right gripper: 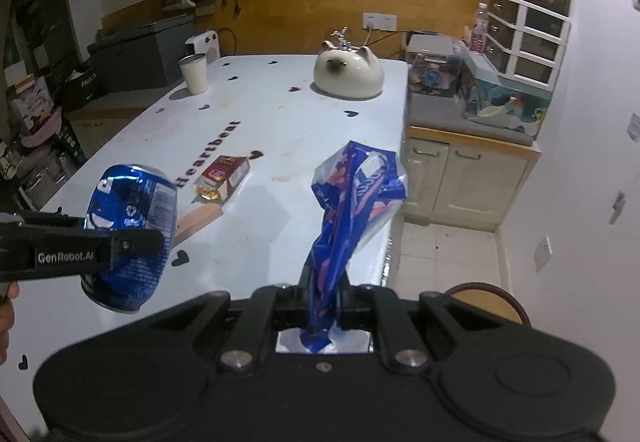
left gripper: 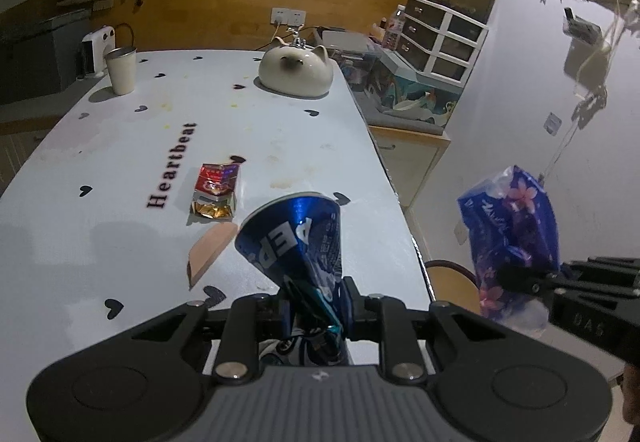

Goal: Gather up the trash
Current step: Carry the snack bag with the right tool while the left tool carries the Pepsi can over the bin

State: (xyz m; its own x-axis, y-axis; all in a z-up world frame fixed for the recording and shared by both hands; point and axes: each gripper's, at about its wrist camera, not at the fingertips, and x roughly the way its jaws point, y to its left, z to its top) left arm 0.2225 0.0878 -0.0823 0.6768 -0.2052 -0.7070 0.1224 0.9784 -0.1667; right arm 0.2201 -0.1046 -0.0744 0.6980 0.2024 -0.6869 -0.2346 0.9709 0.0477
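Blue crushed can (left gripper: 294,238) is clamped in your L gripper (left gripper: 316,308), frame centre; R gripper (right gripper: 324,298) pinches purple wrapper (right gripper: 352,198). Red packet (left gripper: 216,188) lies on table (left gripper: 120,146), above-left of can.

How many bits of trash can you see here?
3: a crushed blue can in the left gripper, a blue wrapper in the right gripper, a red snack packet on the table.
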